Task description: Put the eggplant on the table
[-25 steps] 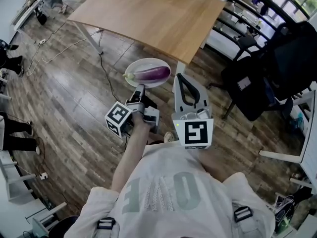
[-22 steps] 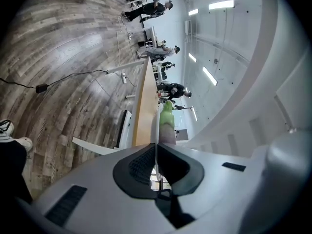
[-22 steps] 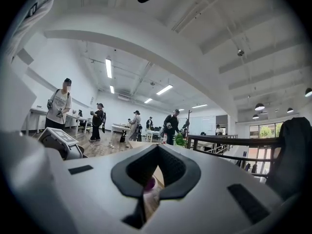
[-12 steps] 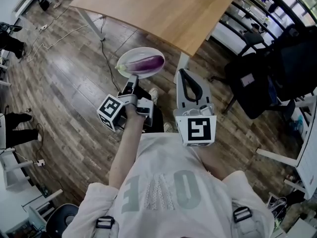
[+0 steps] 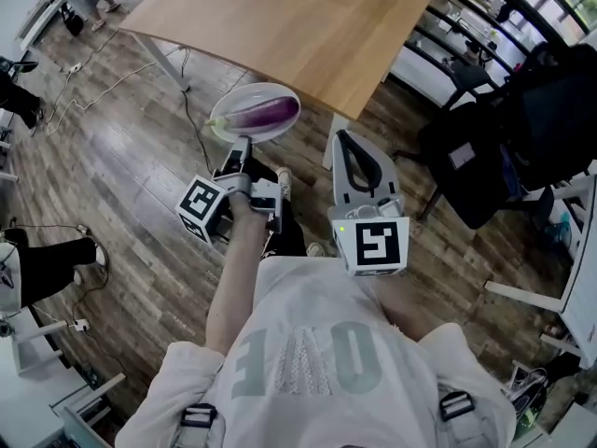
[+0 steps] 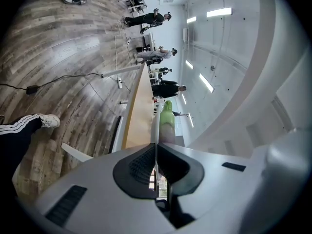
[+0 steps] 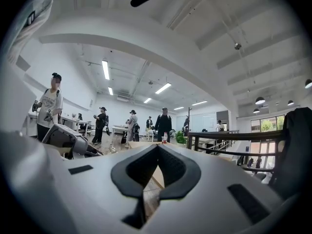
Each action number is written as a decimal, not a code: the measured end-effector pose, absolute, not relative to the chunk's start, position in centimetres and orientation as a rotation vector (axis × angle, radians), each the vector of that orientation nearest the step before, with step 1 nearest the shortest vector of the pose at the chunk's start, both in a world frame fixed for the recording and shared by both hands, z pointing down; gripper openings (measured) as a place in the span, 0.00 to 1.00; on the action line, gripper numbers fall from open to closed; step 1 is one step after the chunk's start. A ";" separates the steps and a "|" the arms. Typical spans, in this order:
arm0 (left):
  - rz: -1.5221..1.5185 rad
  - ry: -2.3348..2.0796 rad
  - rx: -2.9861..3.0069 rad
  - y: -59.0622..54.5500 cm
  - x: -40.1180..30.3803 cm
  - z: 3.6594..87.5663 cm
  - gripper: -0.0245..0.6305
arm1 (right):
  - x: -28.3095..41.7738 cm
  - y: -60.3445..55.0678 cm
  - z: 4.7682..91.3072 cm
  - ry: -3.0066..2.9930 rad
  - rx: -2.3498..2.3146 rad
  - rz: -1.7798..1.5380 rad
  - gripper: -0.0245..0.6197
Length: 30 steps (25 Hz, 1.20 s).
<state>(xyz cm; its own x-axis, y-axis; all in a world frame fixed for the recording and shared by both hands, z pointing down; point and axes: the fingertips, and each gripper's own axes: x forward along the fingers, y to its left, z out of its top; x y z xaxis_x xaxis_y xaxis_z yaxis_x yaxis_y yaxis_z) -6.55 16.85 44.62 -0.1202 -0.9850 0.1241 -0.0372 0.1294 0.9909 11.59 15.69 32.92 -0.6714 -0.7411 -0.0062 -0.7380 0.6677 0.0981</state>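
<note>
A purple eggplant (image 5: 265, 112) with a green stem lies on a white plate (image 5: 235, 99). My left gripper (image 5: 241, 146) is shut on the plate's near rim and holds it above the wood floor, just short of the wooden table (image 5: 298, 26). In the left gripper view the plate (image 6: 155, 123) shows edge-on between the pads, with the eggplant (image 6: 167, 123) beyond them. My right gripper (image 5: 342, 138) is shut with nothing in it, beside the plate at its right. In its own view the right gripper (image 7: 158, 146) points toward the table's corner (image 7: 156, 177).
A white table leg (image 5: 173, 68) and cables (image 5: 112, 91) are on the floor at left. A black chair (image 5: 504, 138) and a railing (image 7: 219, 136) stand at the right. Several people stand in the room's far part.
The left gripper has carried the plate and eggplant closer to the table's near edge. The right gripper has kept its place beside it.
</note>
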 end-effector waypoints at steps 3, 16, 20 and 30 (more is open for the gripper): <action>-1.167 -1.377 1.087 16.6 -6.7 44.7 0.07 | 10.7 15.3 32.9 -2.846 1.261 -0.132 0.07; -1.148 -1.340 1.055 12.1 -9.2 45.8 0.07 | 7.4 10.7 33.8 -2.832 1.262 -0.118 0.07; -1.130 -1.353 1.092 7.3 -12.0 44.2 0.07 | 4.3 5.7 32.6 -2.825 1.259 -0.125 0.07; -1.092 -1.303 1.146 -3.9 -18.8 41.9 0.07 | -5.4 -4.1 30.0 -2.789 1.210 -0.327 0.07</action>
<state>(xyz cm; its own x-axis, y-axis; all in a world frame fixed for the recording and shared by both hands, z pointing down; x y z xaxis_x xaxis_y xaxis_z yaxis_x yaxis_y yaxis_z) -18.80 -3.90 41.87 -0.0044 -0.9916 0.1290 -0.0468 0.1290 0.9905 -5.37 -4.05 29.99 -0.6837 -0.7297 -0.0078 -0.7117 0.6644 0.2281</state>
